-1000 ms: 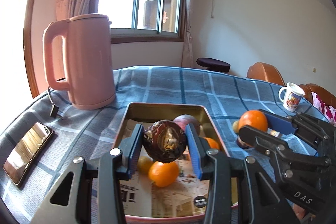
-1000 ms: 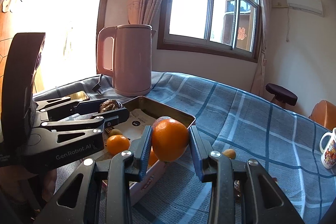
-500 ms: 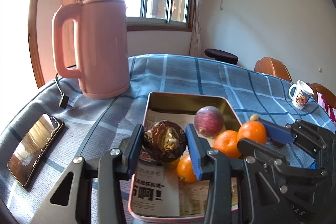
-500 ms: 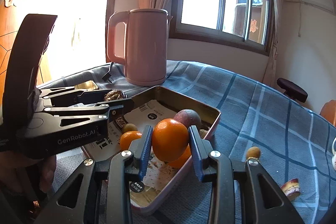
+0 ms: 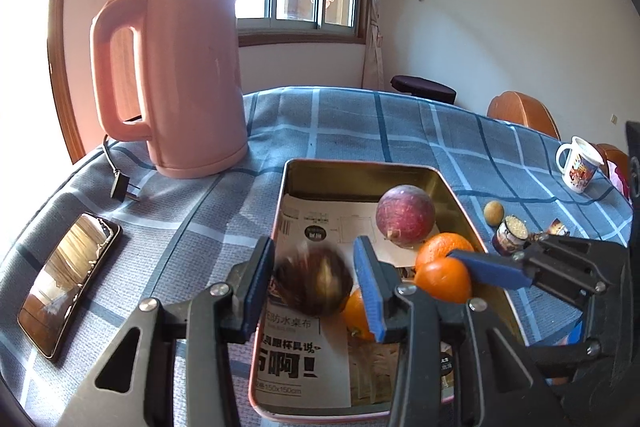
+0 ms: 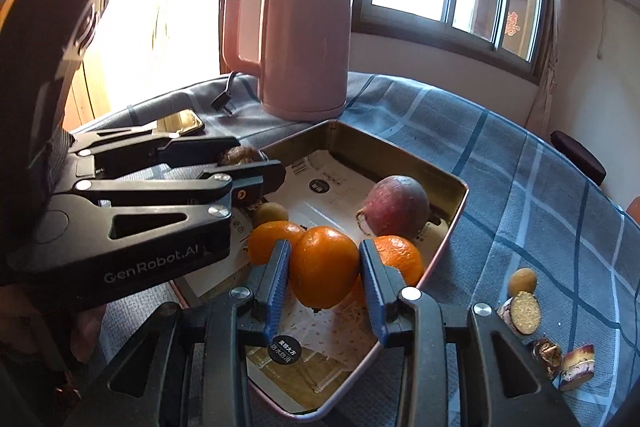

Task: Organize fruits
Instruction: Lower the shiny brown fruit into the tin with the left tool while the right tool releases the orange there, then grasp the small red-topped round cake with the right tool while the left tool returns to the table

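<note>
My left gripper [image 5: 314, 279] is shut on a dark brown fruit [image 5: 312, 285], blurred here, above the near left part of the metal tray [image 5: 360, 166]. My right gripper [image 6: 324, 275] is shut on an orange [image 6: 324, 269] low over the tray [image 6: 460, 203]. That orange [image 5: 442, 279] and the right gripper [image 5: 452, 265] enter the left wrist view from the right. A purple-red round fruit [image 5: 404, 215] and loose oranges [image 6: 400, 255] lie in the paper-lined tray. In the right wrist view the left gripper [image 6: 256, 167] reaches in from the left.
A pink kettle [image 5: 180, 75] stands behind the tray, its plug [image 5: 122, 187] on the checked cloth. A phone [image 5: 68, 279] lies at left. A mug [image 5: 578, 163] stands far right. Cut fruit pieces [image 6: 520, 311] and a small round fruit [image 5: 493, 213] lie right of the tray.
My right gripper carried the orange from beside the tray to low over its inside. The left gripper tilted a little over the tray; its dark fruit now looks blurred.
</note>
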`<state>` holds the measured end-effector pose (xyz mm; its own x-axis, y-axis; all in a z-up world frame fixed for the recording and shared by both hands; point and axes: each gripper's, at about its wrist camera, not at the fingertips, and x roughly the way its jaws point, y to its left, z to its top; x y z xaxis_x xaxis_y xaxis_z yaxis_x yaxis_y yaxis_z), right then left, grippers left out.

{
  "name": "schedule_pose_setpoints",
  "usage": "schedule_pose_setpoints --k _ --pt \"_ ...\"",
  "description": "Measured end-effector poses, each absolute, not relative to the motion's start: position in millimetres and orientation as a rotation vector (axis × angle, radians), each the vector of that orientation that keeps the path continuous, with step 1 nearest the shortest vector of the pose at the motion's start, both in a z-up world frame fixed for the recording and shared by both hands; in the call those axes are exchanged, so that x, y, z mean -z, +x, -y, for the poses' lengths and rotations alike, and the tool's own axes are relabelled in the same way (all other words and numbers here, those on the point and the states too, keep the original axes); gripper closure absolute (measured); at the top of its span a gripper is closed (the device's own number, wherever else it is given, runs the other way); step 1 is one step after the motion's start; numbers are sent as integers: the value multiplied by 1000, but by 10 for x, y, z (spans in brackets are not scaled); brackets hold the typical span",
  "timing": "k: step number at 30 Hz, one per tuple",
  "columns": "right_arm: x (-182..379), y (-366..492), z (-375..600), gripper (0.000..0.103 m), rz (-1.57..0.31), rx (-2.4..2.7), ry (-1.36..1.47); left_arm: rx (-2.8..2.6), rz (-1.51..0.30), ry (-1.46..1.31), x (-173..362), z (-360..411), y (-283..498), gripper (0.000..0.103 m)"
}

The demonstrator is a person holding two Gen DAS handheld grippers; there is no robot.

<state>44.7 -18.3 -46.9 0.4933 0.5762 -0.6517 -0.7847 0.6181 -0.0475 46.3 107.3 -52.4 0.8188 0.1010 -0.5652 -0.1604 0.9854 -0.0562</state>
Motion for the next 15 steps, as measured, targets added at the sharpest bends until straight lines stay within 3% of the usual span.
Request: schedule_pose_setpoints --k 1,3,5,7,15 --pt "480 443 168 65 -646 -850 -370 -139 -597 -100 525 -1068 462 60" --pt "486 416 148 52 -643 -857 -385 -140 -593 -96 522 -1061 451 56" --pt "464 367 163 43 -614 -846 -396 -150 -577 -105 507 -1064 417 38" --pt "443 341 210 43 -594 -827 -411 -155 -554 -121 481 -1067 371 30" --pt "209 458 982 43 -545 -676 -375 -129 -483 -120 301 -821 332 19"
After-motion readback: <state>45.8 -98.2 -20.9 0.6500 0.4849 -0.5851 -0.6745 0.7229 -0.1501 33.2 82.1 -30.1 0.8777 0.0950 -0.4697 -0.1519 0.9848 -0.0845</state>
